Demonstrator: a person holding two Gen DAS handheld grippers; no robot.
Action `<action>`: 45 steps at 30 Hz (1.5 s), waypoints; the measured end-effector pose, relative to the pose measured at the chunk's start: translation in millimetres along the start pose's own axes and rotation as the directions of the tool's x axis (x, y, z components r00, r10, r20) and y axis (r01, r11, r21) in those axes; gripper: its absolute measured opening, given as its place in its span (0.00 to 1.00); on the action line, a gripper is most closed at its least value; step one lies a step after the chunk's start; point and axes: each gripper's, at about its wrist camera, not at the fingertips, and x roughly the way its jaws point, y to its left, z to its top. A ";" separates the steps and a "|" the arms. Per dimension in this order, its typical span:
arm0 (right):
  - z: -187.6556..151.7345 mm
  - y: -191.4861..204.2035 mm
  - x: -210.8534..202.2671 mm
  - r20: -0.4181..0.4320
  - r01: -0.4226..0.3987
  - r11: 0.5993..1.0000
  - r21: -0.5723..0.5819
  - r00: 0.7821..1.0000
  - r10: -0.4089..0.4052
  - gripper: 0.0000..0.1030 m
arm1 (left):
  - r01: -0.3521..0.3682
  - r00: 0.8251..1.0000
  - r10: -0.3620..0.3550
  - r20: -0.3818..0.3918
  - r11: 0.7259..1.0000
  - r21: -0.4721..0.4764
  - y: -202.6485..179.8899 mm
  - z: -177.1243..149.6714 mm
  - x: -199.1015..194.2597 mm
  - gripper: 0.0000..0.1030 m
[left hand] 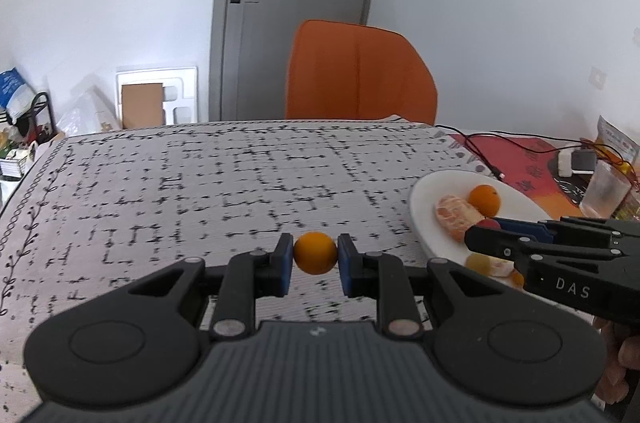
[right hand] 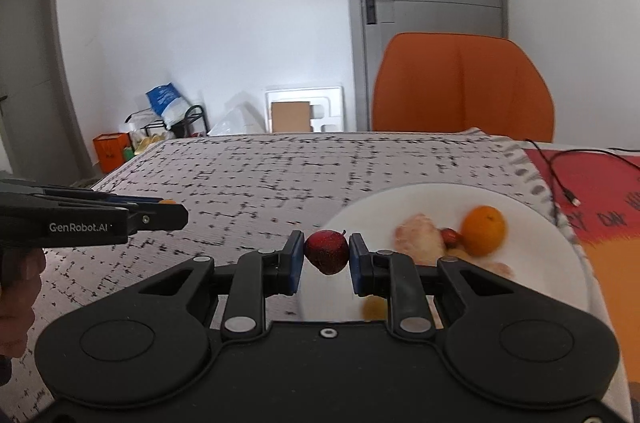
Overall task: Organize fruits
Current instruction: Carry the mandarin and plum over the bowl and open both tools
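My left gripper (left hand: 315, 255) is shut on a small orange fruit (left hand: 315, 252) and holds it above the patterned tablecloth (left hand: 208, 183). My right gripper (right hand: 326, 254) is shut on a small dark red fruit (right hand: 327, 250) over the near left edge of the white plate (right hand: 532, 223). On the plate lie a whole orange (right hand: 483, 230), a peeled mandarin (right hand: 420, 237) and a small red fruit (right hand: 450, 235). In the left wrist view the plate (left hand: 424, 199) is at the right, with the right gripper (left hand: 480, 237) over it. The left gripper (right hand: 176, 213) shows at the left of the right wrist view.
An orange chair (left hand: 360, 75) stands behind the table's far edge. A red mat (left hand: 528, 159) with black cables, a white charger (left hand: 576, 161) and a clear cup (left hand: 606, 193) lies to the right of the plate. Boxes and bags stand on the floor at the far left.
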 end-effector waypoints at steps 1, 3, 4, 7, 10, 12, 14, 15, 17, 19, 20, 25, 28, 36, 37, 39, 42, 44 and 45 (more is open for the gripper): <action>-1.9 -4.8 -2.2 0.000 0.008 1.000 0.007 1.000 -0.008 0.22 | 0.005 1.000 -0.005 0.000 1.000 0.003 -3.1 0.3 1.3 0.21; -5.4 -12.4 -5.4 -0.002 0.019 1.000 0.020 1.000 -0.019 0.22 | 0.014 1.000 -0.014 -0.001 1.000 0.010 -10.4 0.6 3.6 0.21; -7.4 -17.0 -7.1 -0.004 0.025 0.999 0.027 1.000 -0.025 0.22 | 0.020 1.000 -0.020 -0.002 1.000 0.014 -14.1 0.6 5.2 0.21; -12.0 -25.6 -11.8 -0.005 0.038 0.998 0.042 0.999 -0.038 0.22 | 0.035 0.999 -0.035 -0.006 0.999 0.021 -22.5 0.1 10.4 0.21; -15.7 -33.4 -15.5 -0.004 0.049 0.997 0.055 0.999 -0.049 0.22 | 0.048 0.999 -0.048 -0.013 0.998 0.033 -30.9 -0.8 14.3 0.21; -17.3 -37.6 -17.8 -0.002 0.052 0.997 0.064 0.999 -0.052 0.22 | 0.056 0.998 -0.056 -0.016 0.998 0.041 -36.2 -0.8 16.7 0.21; -18.6 -41.0 -20.4 0.001 0.053 0.996 0.070 0.999 -0.054 0.22 | 0.063 0.998 -0.062 -0.019 0.997 0.048 -41.2 -0.6 18.7 0.21; -19.6 -42.3 -22.2 0.003 0.053 0.996 0.070 0.999 -0.054 0.22 | 0.066 0.998 -0.065 -0.019 0.996 0.051 -43.4 -0.3 19.4 0.21; -20.5 -44.8 -25.4 0.007 0.053 0.996 0.071 0.999 -0.054 0.22 | 0.073 0.997 -0.072 -0.020 0.996 0.058 -47.7 0.5 20.8 0.21; -21.5 -48.6 -30.3 0.011 0.058 0.995 0.078 0.998 -0.059 0.22 | 0.078 0.997 -0.077 -0.022 0.995 0.065 -52.7 1.4 23.0 0.21; -22.2 -50.4 -32.3 0.012 0.062 0.995 0.081 0.998 -0.063 0.22 | 0.080 0.997 -0.079 -0.023 0.994 0.069 -55.7 1.9 24.4 0.21; -28.7 -62.0 -41.7 0.012 0.078 0.992 0.100 0.997 -0.079 0.22 | 0.094 0.995 -0.092 -0.030 0.992 0.089 -68.2 2.5 30.9 0.21; -32.7 -66.4 -47.0 0.006 0.085 0.991 0.105 0.996 -0.086 0.27 | 0.103 0.994 -0.100 -0.032 0.989 0.102 -76.2 3.5 33.5 0.21; -37.2 -88.2 -62.0 0.043 0.115 0.981 0.159 0.991 -0.123 0.34 | 0.120 0.993 -0.116 -0.037 0.984 0.134 -93.8 6.6 39.7 0.21; -37.0 -89.8 -62.8 0.045 0.115 0.980 0.163 0.991 -0.124 0.34 | 0.123 0.992 -0.119 -0.038 0.983 0.136 -95.4 7.3 40.7 0.22; -36.7 -93.4 -65.8 0.053 0.093 0.977 0.190 0.993 -0.105 0.34 | 0.125 0.992 -0.121 -0.039 0.983 0.136 -97.4 8.4 42.1 0.22; -36.7 -96.7 -66.6 0.061 0.065 0.975 0.213 0.995 -0.080 0.34 | 0.114 0.993 -0.112 -0.025 0.983 0.141 -99.7 9.2 42.9 0.22; -37.4 -95.8 -65.8 0.057 0.072 0.976 0.208 0.995 -0.086 0.34 | 0.110 0.994 -0.107 -0.028 0.983 0.148 -100.6 10.3 41.7 0.25; -37.9 -95.3 -65.9 0.056 0.070 0.975 0.210 0.995 -0.083 0.34 | 0.112 0.994 -0.109 -0.027 0.983 0.146 -100.1 10.8 40.6 0.26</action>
